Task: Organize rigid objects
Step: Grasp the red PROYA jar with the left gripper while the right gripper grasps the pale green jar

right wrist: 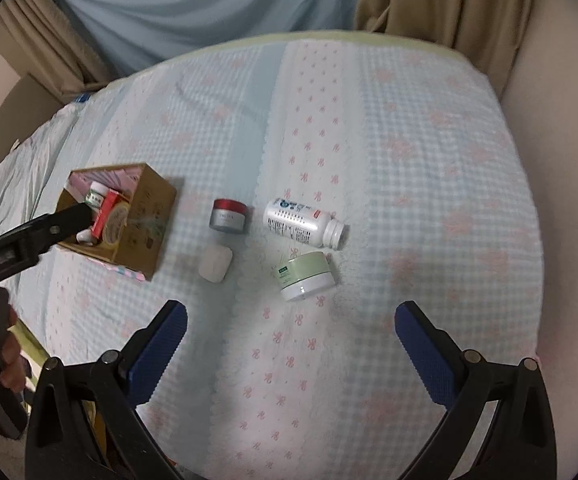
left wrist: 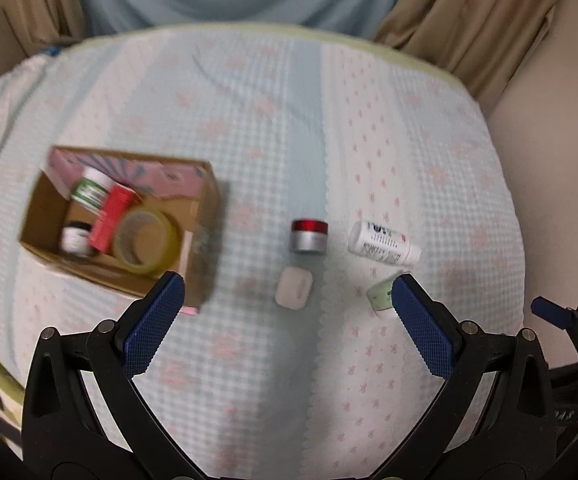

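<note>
A cardboard box (left wrist: 205,216) (right wrist: 145,224) sits on the bed at the left and holds a tape roll (left wrist: 145,240), a red box (left wrist: 111,216) and two small jars. On the bedspread lie a red-lidded silver jar (left wrist: 308,236) (right wrist: 228,216), a white case (left wrist: 294,289) (right wrist: 215,263), a white bottle on its side (left wrist: 381,243) (right wrist: 303,222) and a green-white jar (right wrist: 307,276), half hidden behind my left finger (left wrist: 380,294). My left gripper (left wrist: 285,320) is open and empty, near the white case. My right gripper (right wrist: 291,344) is open and empty, short of the green jar.
The bedspread (right wrist: 409,160) is pale blue and white with pink bows. Curtains (left wrist: 469,12) hang behind the bed. The left gripper's arm (right wrist: 29,236) reaches over the box in the right wrist view. The bed's right edge (right wrist: 529,200) drops off.
</note>
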### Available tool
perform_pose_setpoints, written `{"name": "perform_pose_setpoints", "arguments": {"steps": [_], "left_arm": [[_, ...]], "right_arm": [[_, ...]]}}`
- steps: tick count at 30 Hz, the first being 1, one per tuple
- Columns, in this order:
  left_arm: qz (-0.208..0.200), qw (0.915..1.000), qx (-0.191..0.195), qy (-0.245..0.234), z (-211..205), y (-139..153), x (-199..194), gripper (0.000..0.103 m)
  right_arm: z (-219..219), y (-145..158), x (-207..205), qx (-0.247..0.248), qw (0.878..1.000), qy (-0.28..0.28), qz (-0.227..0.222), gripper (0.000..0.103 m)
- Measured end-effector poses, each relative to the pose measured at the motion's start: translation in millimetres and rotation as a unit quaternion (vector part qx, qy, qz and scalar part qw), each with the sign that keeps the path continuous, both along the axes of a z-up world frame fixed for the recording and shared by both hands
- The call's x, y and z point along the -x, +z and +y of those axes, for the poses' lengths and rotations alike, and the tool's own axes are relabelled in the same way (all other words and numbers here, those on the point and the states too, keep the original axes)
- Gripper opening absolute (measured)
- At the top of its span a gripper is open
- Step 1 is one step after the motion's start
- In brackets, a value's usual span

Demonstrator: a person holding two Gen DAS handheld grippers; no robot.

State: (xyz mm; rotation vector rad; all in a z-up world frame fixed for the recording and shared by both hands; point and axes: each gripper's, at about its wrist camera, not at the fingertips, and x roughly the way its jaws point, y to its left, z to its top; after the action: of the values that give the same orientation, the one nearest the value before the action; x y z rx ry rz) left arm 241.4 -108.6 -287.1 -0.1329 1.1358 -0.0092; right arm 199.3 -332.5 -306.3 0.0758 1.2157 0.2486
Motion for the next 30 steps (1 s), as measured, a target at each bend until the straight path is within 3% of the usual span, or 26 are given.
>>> {"name": "perform_pose_setpoints", "arguments": {"steps": [10,18,21,28,30], "left_arm": [[0.078,0.9968,0.018,0.002,-12.8,-99.1,-68.4,0.102],[0.142,0.9898,0.008,-0.003,-17.6,-166.0,-108.5,0.092],[0.160,0.9870,0.002,-0.010,-20.8,-184.5,-116.4,0.087],[0.176,0.9842,-0.003,-0.021,-30.6,-216.6,-133.8,0.085],[0.178,0.9837,-0.009,-0.022,-32.4,-222.3,-136.8,0.076]], "right_arm": [[13.8,-80.4,-42.6,0.014,0.996,0.048,0.068,0.103],[33.2,-129.1,-69.4,0.056,0.989,0.091,0.102,0.103],[38.1,-145.0,-76.5,0.083,0.984,0.113,0.106,0.103],[44.7,-178.2,-81.7,0.077,0.979,0.137,0.128,0.103],[45.7,-182.4,-82.3,0.073,0.979,0.137,0.129,0.103]]}}
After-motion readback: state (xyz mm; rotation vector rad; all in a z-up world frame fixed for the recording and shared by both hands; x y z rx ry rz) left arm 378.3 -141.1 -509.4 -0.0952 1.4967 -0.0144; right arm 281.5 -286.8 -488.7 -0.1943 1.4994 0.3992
